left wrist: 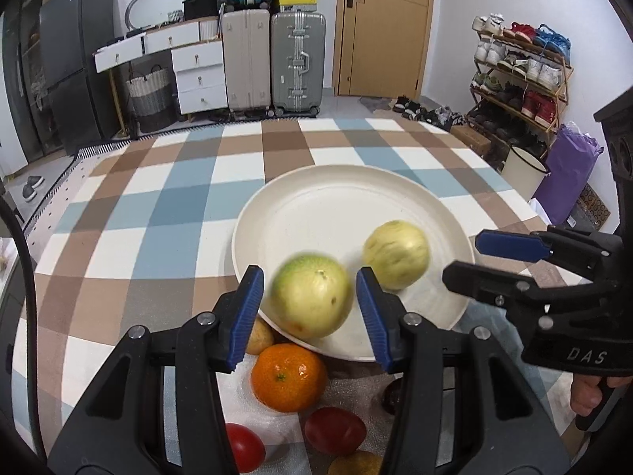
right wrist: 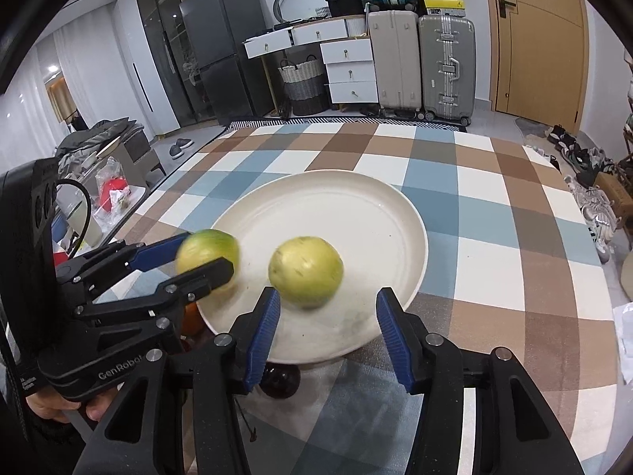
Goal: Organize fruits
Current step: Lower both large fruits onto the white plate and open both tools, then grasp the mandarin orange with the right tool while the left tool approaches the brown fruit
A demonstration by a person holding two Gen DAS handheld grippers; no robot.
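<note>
A white plate [left wrist: 300,213] sits on a table covered with a blue, brown and white checked cloth [left wrist: 166,206], toward the near edge of the table.

Left gripper [left wrist: 309,308]: the jaws stand spread, with a green-yellow fruit [left wrist: 311,296] between the blue pads [left wrist: 247,316]. A narrow gap shows on each side of the fruit, so the pads do not clamp it. The fruit is blurred and lies over the near-left rim of the plate. In the right wrist view the same fruit [right wrist: 206,253] appears between the left gripper [right wrist: 199,257] fingers, at the left rim of the plate [right wrist: 356,213].

Right gripper [right wrist: 328,328]: the jaws stand wide apart and hold nothing. A second pale yellow-green fruit [right wrist: 305,271] is on the plate, just ahead of and between the right fingertips, close to the left pad but apart from the right one. In the left wrist view this fruit [left wrist: 396,254] is in the near-right part of the plate, just left of the right gripper [left wrist: 480,259].

Off the plate, at the near edge of the table under the left gripper, lie an orange [left wrist: 288,378], two red fruits [left wrist: 335,431], a partly hidden brownish fruit [left wrist: 259,336] and a yellowish one [left wrist: 354,463]. A dark red fruit [right wrist: 281,382] lies just beside the near rim of the plate.
</note>
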